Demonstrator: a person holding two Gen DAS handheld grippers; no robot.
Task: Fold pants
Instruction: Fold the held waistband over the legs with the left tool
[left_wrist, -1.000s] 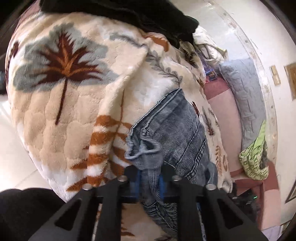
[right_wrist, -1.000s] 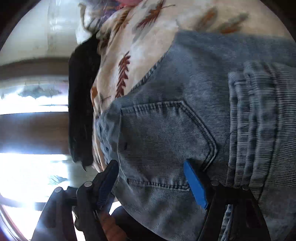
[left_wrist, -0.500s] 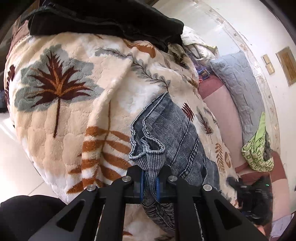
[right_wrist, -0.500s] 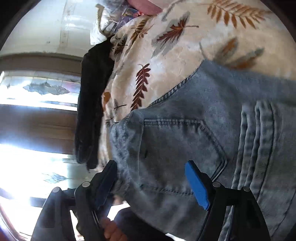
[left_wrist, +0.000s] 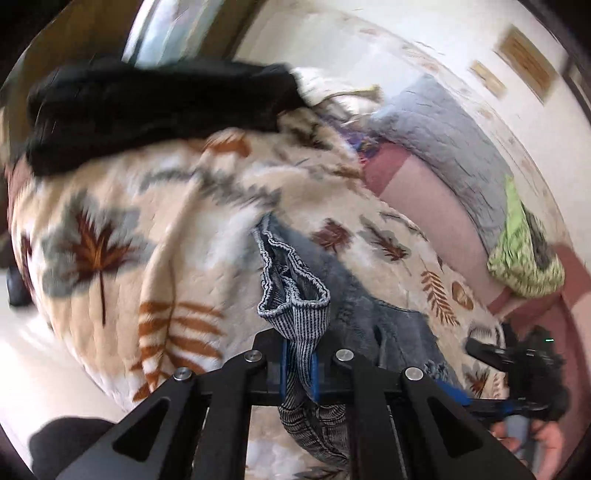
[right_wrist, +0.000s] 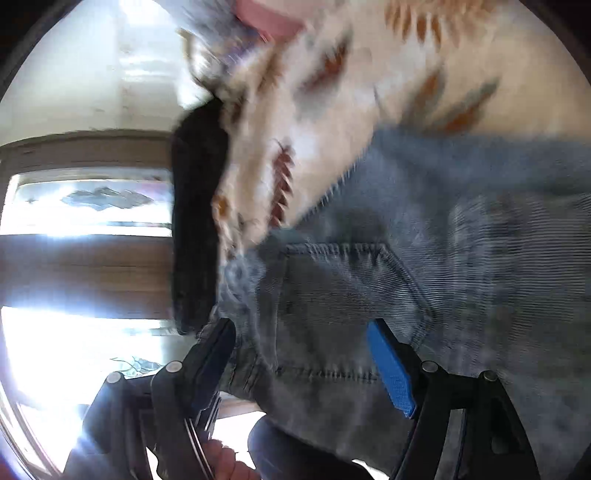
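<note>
Ribbed blue-grey corduroy jeans (left_wrist: 295, 321) on plush leaf-print blanket (left_wrist: 122, 236). Left hand-held gripper (left_wrist: 297, 365) pinches bunched hem; right hand-held gripper (right_wrist: 303, 354) spread wide, straddling back pocket (right_wrist: 343, 306).

Black garment (left_wrist: 155, 110) blocks the blanket's (left_wrist: 122, 206) far edge; near side open

blur: leaf-print blanket (right_wrist: 332, 96) smeared in both views | cut off: jeans (right_wrist: 461, 258) run past the right wrist view's right edge | hidden: jeans hem inside left hand-held gripper (left_wrist: 298, 363) pads | window (right_wrist: 74, 332) blown out
</note>
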